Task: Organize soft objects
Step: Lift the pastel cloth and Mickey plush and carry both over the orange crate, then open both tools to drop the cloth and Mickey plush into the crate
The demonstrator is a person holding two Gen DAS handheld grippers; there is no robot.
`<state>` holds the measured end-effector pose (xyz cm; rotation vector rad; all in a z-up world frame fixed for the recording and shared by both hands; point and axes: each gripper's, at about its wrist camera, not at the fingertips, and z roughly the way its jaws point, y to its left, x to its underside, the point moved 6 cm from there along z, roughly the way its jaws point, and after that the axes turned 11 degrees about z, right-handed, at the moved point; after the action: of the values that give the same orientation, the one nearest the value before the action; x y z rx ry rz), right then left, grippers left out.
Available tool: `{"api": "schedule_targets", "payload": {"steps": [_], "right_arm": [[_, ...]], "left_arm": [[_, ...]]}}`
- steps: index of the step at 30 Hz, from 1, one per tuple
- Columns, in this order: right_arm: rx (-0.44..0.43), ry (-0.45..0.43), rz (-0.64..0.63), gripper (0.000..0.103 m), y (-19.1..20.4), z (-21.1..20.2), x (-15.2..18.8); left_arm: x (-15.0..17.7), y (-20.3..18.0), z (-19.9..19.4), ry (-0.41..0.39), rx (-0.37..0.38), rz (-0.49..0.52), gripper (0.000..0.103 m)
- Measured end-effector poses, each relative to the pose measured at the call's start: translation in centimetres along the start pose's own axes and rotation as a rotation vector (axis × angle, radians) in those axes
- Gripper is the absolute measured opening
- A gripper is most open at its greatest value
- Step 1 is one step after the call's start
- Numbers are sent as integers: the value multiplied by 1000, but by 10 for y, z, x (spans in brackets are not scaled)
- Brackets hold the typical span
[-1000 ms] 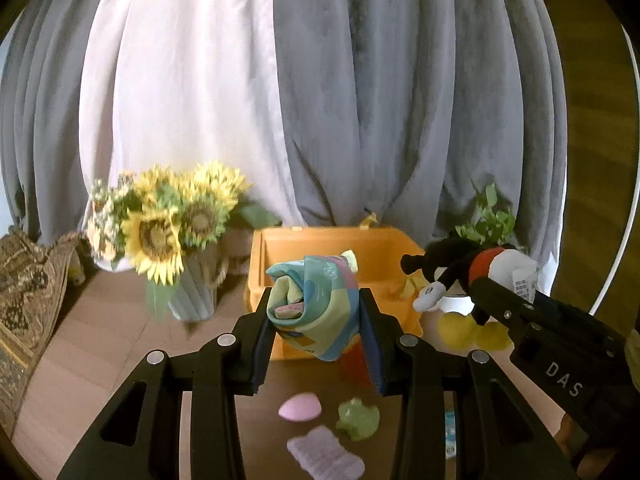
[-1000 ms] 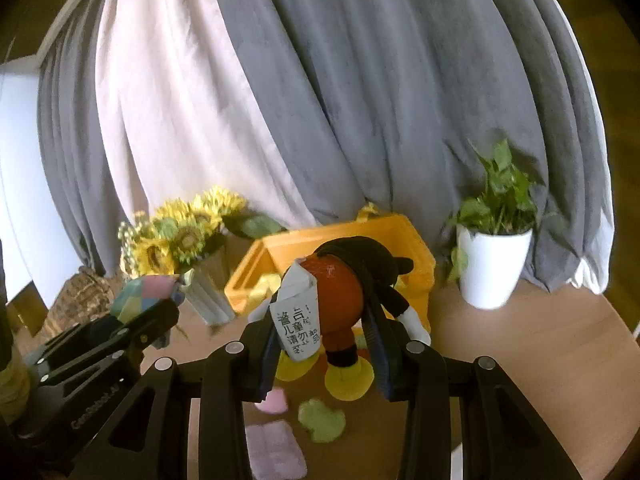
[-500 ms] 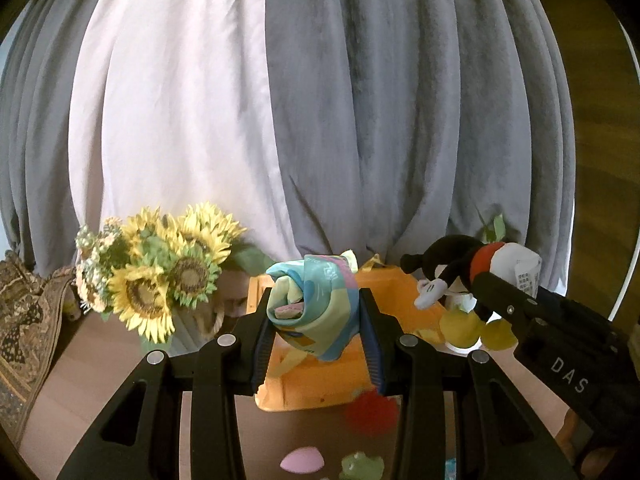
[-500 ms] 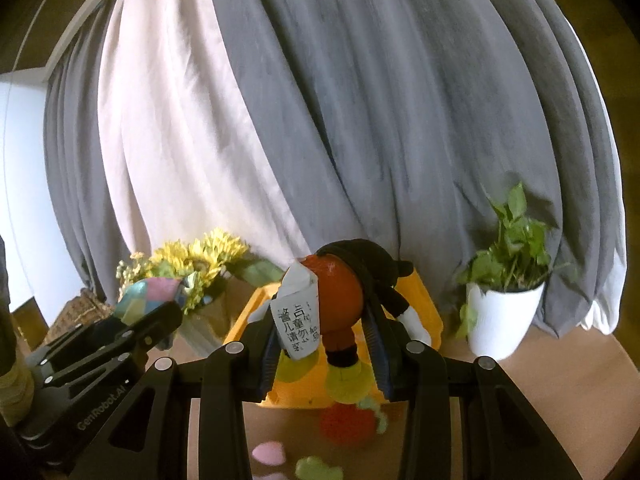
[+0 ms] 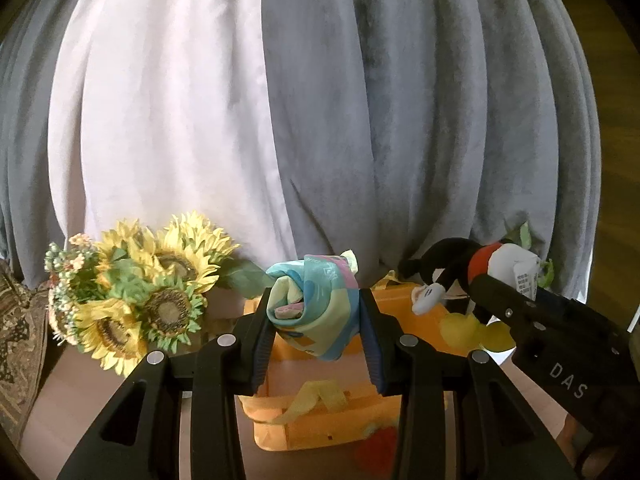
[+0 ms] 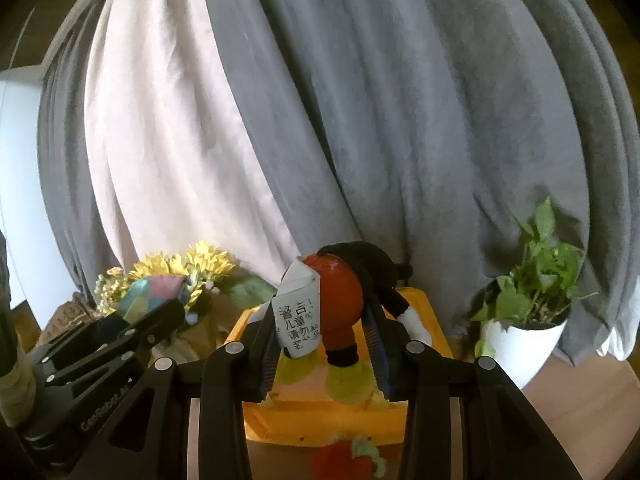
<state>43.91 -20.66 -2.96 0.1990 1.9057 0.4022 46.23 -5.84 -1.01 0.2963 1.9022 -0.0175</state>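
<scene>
The left tongs (image 5: 316,320) are gripping a rolled cloth (image 5: 310,304) above the orange bin (image 5: 320,420). The right tongs (image 6: 322,344) are gripping a plush toy (image 6: 340,300); only their view is showing the potted plant (image 6: 528,308) fully.

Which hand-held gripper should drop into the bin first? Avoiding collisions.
Left, probably: its folded cloth seems to hang over the orange bin. The right hand-held gripper holds the plush toy similarly close.

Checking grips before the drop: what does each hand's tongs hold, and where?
Left tongs pinch the rolled pastel patchwork cloth across its middle; right tongs clamp the black-and-red plush mouse toy around its red body.
</scene>
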Motion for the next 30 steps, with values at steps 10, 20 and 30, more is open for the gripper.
{"api": "schedule_targets", "payload": {"steps": [10,20,30], "right_arm": [[22,62,6,40,-10,54,3],[54,151,24,40,-26,104,20],[93,236,39,40,-43,143,38]], "left_arm": [[13,7,58,76,14,-5,39],[40,8,114,165,29,8,39],[61,0,153,245,55,27,43]]}}
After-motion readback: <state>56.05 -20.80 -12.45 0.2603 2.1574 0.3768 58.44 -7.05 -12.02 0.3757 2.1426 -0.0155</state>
